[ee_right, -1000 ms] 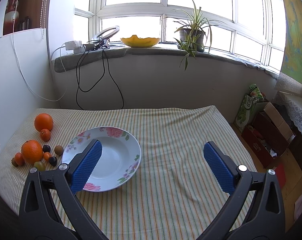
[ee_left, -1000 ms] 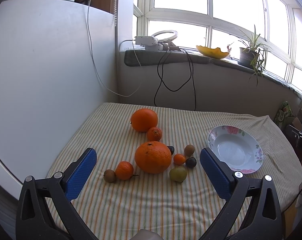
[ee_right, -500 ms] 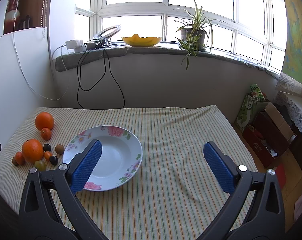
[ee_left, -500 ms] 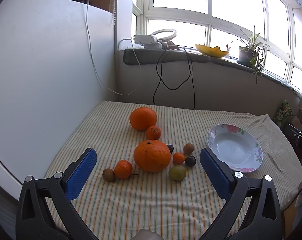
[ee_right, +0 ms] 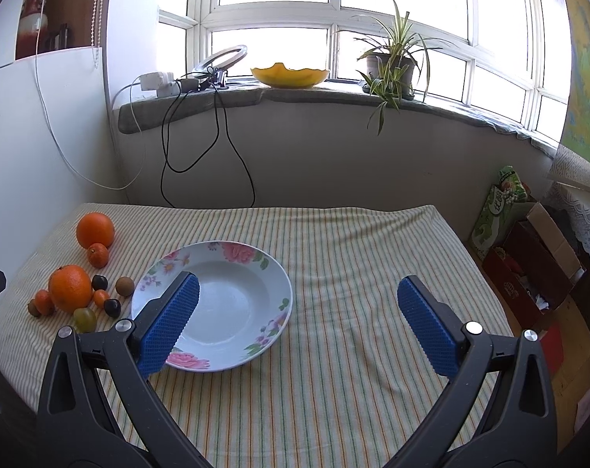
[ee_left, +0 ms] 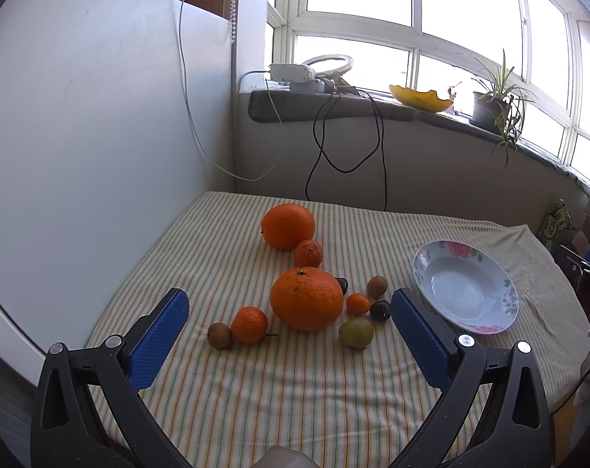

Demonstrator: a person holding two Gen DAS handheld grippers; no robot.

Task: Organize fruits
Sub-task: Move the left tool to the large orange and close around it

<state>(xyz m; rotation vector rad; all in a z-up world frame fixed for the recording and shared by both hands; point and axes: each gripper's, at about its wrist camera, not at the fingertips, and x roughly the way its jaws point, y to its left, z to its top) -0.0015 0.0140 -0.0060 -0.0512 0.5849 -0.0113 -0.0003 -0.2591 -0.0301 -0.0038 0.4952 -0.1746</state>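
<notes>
Left wrist: tool (ee_left: 289, 325) agape above fruits (ee_left: 306, 298)

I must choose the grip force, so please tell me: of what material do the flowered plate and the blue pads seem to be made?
The flowered plate looks like glazed ceramic: glossy white, reflecting the window light; melamine is possible. The blue pads look like matte rubber or soft plastic with a fine dotted texture.

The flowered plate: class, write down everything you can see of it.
The flowered plate is a round, deep, glossy white dish, ceramic by its look, with pink flowers and green leaves around its rim. It is empty and lies flat on the striped tablecloth, to the right of the loose fruit, touching none. The right gripper, open, hovers over its near edge.
</notes>
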